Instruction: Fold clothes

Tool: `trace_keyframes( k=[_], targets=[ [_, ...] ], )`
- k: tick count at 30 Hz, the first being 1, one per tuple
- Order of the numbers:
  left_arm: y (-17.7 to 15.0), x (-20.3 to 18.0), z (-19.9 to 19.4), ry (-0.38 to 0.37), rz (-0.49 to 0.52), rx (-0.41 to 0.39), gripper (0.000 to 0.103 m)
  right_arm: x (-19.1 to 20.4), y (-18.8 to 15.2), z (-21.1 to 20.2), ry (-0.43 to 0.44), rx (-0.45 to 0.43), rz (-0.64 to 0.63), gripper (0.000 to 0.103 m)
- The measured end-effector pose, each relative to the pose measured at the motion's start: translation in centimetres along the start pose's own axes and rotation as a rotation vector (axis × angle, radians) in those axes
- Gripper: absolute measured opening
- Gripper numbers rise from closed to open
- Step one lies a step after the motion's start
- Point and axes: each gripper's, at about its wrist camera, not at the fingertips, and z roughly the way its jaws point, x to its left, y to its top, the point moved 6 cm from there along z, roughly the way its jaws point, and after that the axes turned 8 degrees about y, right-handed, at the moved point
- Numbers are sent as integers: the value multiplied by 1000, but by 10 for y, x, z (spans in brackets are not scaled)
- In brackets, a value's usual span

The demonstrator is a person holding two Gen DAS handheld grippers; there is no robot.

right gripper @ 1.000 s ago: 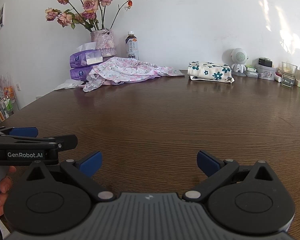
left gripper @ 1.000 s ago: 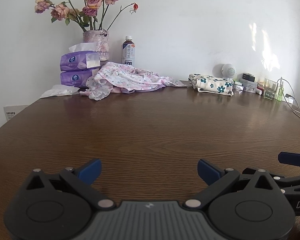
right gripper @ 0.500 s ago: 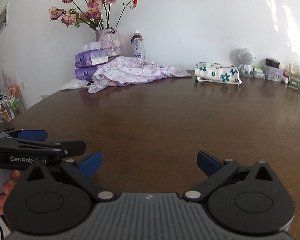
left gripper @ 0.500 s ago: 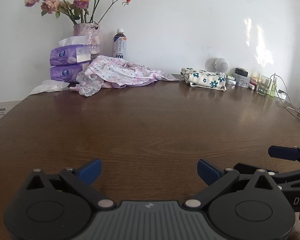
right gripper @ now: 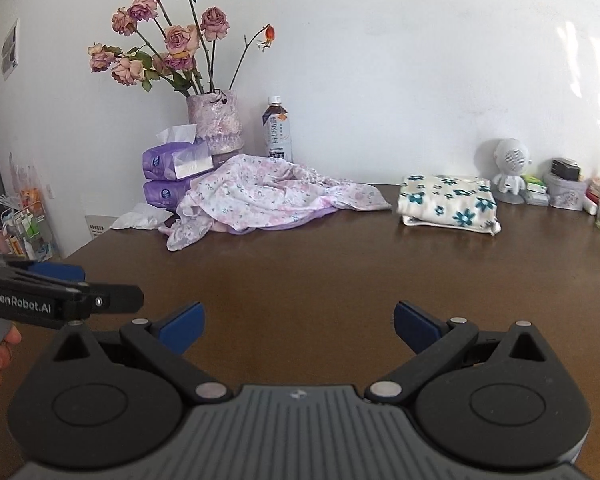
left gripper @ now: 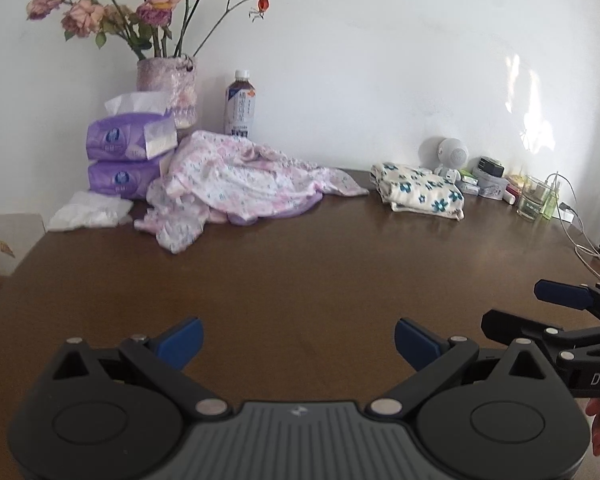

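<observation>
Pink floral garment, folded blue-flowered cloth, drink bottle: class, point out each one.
Pink floral garment (right gripper: 260, 196), right wrist view, middle of the heap.
Folded blue-flowered cloth (right gripper: 448, 202), right wrist view, top face.
Drink bottle (left gripper: 241, 110), left wrist view, label.

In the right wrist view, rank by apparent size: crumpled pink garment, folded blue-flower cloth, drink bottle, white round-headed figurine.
1. crumpled pink garment
2. folded blue-flower cloth
3. and 4. drink bottle and white round-headed figurine look too alike to rank.
</observation>
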Motion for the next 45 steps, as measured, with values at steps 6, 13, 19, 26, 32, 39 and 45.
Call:
trace_keyframes(
  k=[6,13,19,26,32,39,45],
  targets=[
    [57,18,17,59,35,-47,102,-3,48,44,68,32,-26,103],
    [117,39,58,103,23,-35,102,-15,112,108,117,50,-28,103],
    [167,55,104,176,-18,-76,102,-34,159,173,56,77,-58,103],
    [178,69,170,261,0,-9,102,-64,178,255,22,112,-10,103],
    [178,82,222,271,-51,26,102,-83,183,328,-41,152,-22,103],
    [174,93,288,304,-101,94,89,-93,176,403,-57,201,-16,75],
    [169,93,317,305,-108,126,55,-98,160,442,-67,245,3,29]
  ],
)
